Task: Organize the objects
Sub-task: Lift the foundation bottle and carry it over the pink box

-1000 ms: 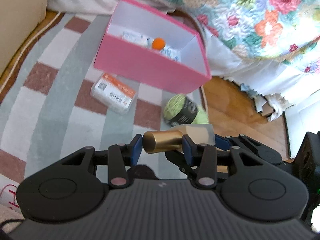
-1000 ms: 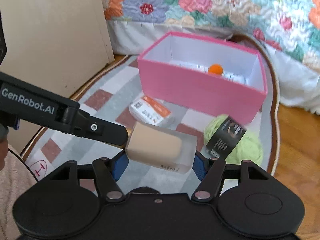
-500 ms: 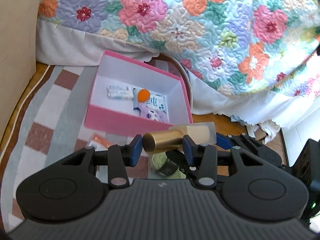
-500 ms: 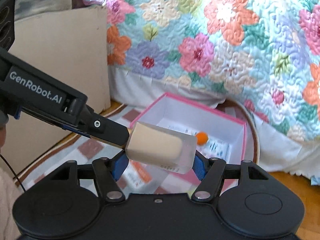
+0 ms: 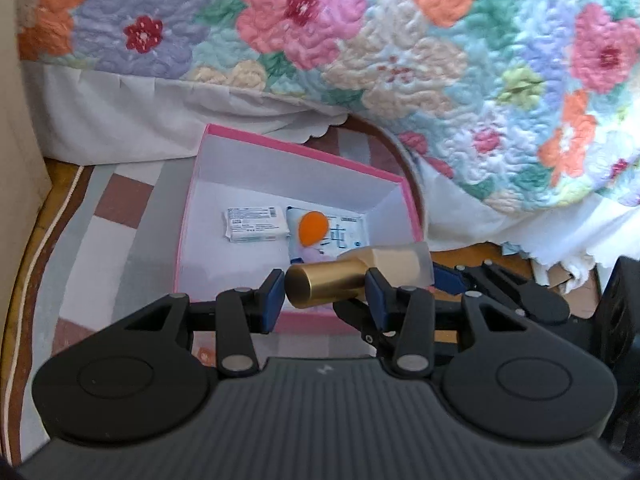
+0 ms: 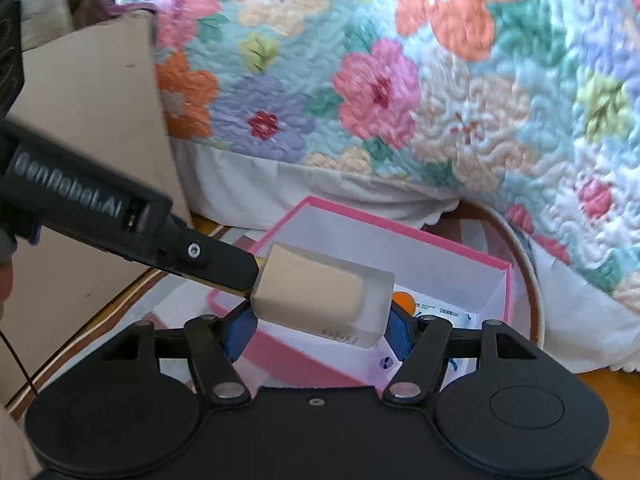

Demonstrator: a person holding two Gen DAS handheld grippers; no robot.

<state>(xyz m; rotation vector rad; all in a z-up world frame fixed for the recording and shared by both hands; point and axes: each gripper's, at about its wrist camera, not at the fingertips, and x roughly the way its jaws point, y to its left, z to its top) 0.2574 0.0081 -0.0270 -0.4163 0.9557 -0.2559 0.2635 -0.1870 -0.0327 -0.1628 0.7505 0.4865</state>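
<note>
- 2 grippers are sharing 1 bottle [image 6: 322, 294]: the left gripper [image 5: 326, 294] is squeezing its gold cap [image 5: 320, 286], and the right gripper [image 6: 318, 330] is squeezing its frosted body.
- It is hanging in the air over the near edge of the pink box [image 5: 298, 326], not inside yet.
- If 1 hand is pulling away faster, the cap may be twisting off or the bottle may be slipping and dropping on the rug [image 5: 100, 248].
- Letting go too soon may be landing it on the orange ball [image 5: 313, 228] and the white packets [image 5: 256, 224] in the box.
</note>
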